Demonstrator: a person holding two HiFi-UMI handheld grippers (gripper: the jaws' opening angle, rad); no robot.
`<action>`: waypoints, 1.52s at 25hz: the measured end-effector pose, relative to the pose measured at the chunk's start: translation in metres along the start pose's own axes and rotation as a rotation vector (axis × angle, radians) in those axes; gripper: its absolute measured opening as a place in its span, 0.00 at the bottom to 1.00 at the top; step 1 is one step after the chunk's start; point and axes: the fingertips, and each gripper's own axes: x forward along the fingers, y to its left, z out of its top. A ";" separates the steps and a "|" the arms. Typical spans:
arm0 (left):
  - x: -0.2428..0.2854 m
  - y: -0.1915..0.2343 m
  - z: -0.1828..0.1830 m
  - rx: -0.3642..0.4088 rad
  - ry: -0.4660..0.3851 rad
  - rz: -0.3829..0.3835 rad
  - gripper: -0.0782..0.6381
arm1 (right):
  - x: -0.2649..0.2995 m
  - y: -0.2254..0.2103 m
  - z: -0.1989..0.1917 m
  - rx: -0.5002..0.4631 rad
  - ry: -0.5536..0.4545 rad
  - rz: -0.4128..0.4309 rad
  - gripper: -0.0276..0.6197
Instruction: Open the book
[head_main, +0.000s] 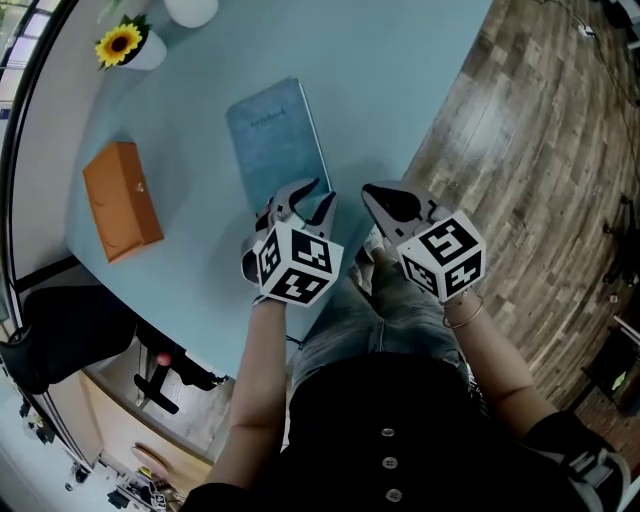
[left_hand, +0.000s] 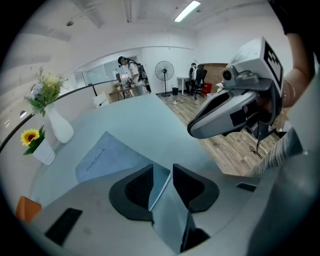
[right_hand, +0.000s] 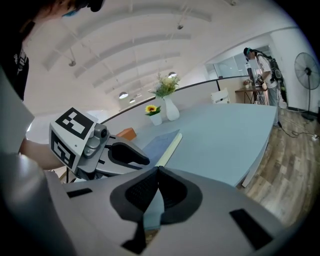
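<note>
A closed blue notebook lies flat on the light blue table, near its right edge. My left gripper hovers at the book's near corner, open. In the left gripper view that corner of the notebook shows in the gap between the jaws of my left gripper; contact cannot be told. My right gripper is just right of the book, over the table edge, shut and empty. The right gripper view shows the right gripper with tips together, and the notebook ahead, beside the left gripper.
An orange box lies left of the book. A sunflower in a white pot and a white vase stand at the far side. Wooden floor lies beyond the table's right edge. A black chair is at lower left.
</note>
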 end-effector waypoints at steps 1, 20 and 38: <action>0.002 -0.001 -0.001 0.016 0.013 0.006 0.28 | 0.001 -0.001 -0.001 0.005 0.000 0.001 0.04; 0.023 -0.003 -0.014 0.059 0.075 0.043 0.24 | 0.005 -0.014 -0.028 0.082 0.015 0.000 0.04; 0.023 -0.002 -0.014 -0.030 0.059 0.048 0.20 | 0.004 -0.009 -0.030 0.090 -0.007 -0.017 0.04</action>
